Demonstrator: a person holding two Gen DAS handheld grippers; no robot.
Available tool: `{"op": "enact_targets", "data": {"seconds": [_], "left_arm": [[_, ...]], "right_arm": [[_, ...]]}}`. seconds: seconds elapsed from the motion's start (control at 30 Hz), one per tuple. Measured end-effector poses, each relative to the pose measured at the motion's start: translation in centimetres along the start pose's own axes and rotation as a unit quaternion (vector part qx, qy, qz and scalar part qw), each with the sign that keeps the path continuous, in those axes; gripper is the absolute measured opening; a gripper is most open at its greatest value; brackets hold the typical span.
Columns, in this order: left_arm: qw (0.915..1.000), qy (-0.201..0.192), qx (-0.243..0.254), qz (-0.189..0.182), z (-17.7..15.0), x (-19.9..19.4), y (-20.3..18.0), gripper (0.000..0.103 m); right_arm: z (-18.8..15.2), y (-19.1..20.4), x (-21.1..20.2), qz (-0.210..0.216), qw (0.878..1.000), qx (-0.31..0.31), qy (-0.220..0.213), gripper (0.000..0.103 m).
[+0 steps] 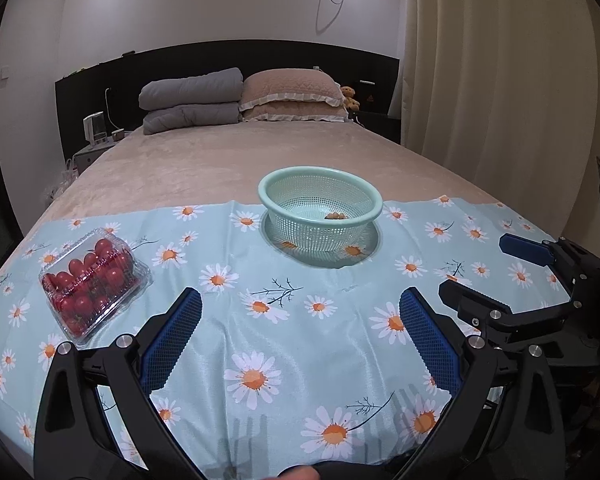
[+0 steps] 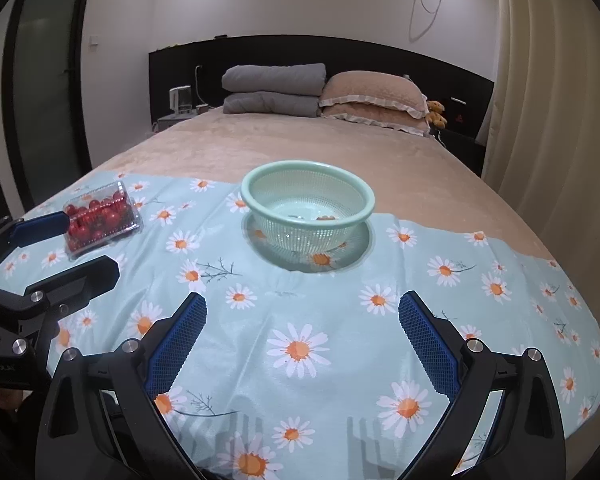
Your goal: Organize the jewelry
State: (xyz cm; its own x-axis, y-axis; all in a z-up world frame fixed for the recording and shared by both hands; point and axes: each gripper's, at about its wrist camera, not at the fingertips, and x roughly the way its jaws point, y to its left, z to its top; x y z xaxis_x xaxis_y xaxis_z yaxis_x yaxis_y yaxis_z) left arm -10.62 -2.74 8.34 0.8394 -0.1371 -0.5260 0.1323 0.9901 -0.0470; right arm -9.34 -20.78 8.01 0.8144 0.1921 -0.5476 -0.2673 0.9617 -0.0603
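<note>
Above the cloth (image 1: pixel 300 344), both grippers (image 1: pixel 300 304) seemingly empty, agape.

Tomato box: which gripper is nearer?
Left. The left gripper sits open just right of the tomato box; the right gripper, also open, is farther right, beyond the left one.
</note>
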Motion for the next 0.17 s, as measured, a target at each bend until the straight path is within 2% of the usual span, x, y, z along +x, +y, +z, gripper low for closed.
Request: {"op": "enact_targets", "data": {"seconds": [0.17], "left_arm": [[0.9999,0.005,-0.012,0.006,-0.12,0.13,0.51,0.097]], "right_arm": [[-0.02,-0.14,0.05,0.001,1.000,0.002,0.001,0.093]]}}
